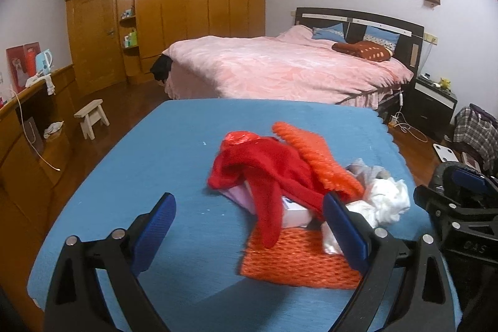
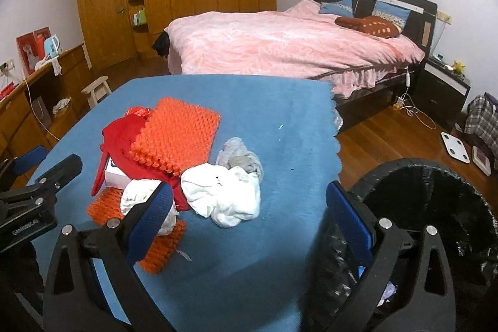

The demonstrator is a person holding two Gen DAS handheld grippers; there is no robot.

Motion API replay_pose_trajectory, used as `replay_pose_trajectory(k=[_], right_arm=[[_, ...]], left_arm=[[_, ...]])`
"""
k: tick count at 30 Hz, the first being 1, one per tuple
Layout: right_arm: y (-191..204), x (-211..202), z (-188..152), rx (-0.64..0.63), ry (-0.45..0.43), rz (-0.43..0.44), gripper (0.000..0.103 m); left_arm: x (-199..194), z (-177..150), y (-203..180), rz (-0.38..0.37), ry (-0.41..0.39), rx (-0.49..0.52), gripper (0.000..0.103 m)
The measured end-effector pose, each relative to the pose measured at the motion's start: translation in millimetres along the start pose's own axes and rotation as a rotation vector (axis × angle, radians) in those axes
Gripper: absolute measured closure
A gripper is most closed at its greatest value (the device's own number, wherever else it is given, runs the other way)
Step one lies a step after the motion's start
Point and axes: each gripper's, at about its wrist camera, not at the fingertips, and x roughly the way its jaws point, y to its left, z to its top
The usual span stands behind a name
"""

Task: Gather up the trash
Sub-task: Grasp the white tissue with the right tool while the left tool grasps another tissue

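Note:
A heap of trash lies on the blue-covered table (image 1: 130, 164). It holds a red plastic bag (image 1: 267, 176), two orange foam nets (image 1: 314, 161) (image 1: 298, 260), a small white box (image 1: 295, 213), a crumpled white paper wad (image 2: 224, 195) and a grey wad (image 2: 239, 157). My left gripper (image 1: 250, 229) is open just in front of the red bag and the lower net, nothing between its fingers. My right gripper (image 2: 250, 217) is open above the table's near edge, close to the white wad. A black-lined bin (image 2: 435, 192) stands right of the table beside the right finger.
A bed with a pink cover (image 1: 280, 64) stands beyond the table, with a wooden wardrobe (image 1: 186, 8) behind it. Along the left are a wooden counter (image 1: 34, 120) and a small stool (image 1: 91, 117). Cables and a white scale (image 2: 456, 148) lie on the floor at right.

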Motion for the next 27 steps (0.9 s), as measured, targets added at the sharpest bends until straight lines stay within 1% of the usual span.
replay_pose_trajectory(k=[2,4,6,8,16,19,20,21,22,24,27], right_arm=[[2,7,1,-0.005,0.009,0.0,0.008],[3,12,0,-0.006,0.021,0.001,0.01],[3,20,-2,-0.009,0.039,0.005,0.018],[4,29,-3,-0.006,0.063,0.015,0.021],[11,46,-11,-0.021,0.101,0.025,0.025],[13,51,-12,-0.027,0.115,0.038,0.03],[14,54,-13,-0.03,0.127,0.049,0.036],[15,55,-13,-0.033,0.135,0.064,0.044],[15,56,-14,-0.037,0.141,0.076,0.047],[17,56,-13,-0.043,0.145,0.09,0.063],[15,53,-15,-0.035,0.148,0.099,0.069]], left_arm=[[3,-2,5,0.009,0.0,-0.005,0.01],[6,-2,9,0.015,0.001,-0.011,0.01],[7,-5,10,0.017,0.001,-0.016,0.01],[9,-5,12,0.019,0.002,-0.015,0.01],[14,-9,17,0.021,0.007,-0.019,0.01],[16,-9,18,0.019,0.01,-0.021,0.01],[17,-9,19,0.018,0.011,-0.022,0.01],[17,-10,19,0.017,0.011,-0.022,0.01],[17,-9,19,0.017,0.011,-0.021,0.01],[17,-10,19,0.017,0.01,-0.021,0.01],[16,-10,16,0.014,0.01,-0.021,0.01]])
